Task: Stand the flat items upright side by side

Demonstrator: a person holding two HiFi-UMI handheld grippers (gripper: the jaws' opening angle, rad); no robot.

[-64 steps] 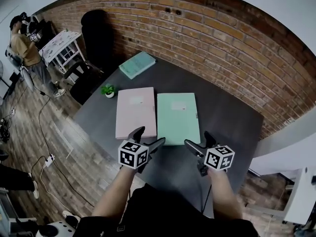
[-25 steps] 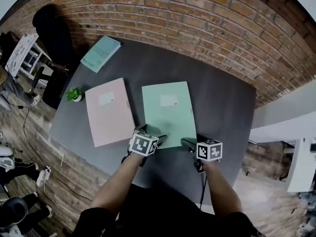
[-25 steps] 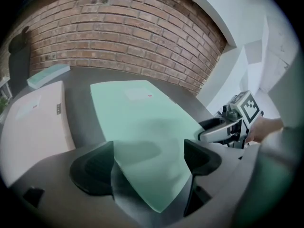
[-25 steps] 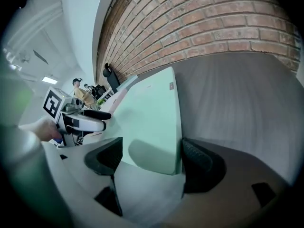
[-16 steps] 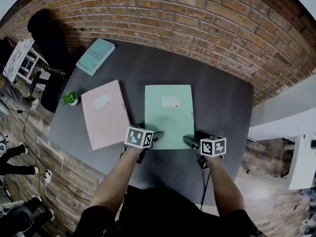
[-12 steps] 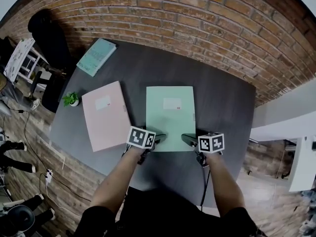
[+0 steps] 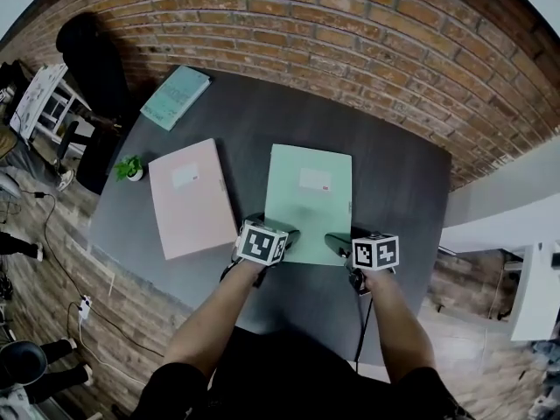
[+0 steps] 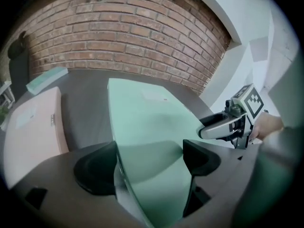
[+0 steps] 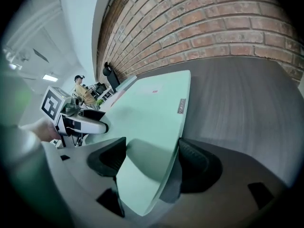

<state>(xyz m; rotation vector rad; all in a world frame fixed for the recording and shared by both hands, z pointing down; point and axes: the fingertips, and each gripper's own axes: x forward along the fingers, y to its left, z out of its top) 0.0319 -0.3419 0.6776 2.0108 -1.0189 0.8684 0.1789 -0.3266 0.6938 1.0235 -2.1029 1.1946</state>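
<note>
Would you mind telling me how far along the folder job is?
Nothing stands yet: the pink folder and teal book lie flat. In hand: the jaws of the left tool and right tool are closing around the near corners of the green folder. Left: standing all three upright, side by side.

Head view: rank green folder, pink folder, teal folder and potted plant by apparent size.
1. green folder and pink folder: they look about alike, so no call between them.
2. teal folder: clearly smaller, though it lies farther from the camera.
3. potted plant: smallest.
</note>
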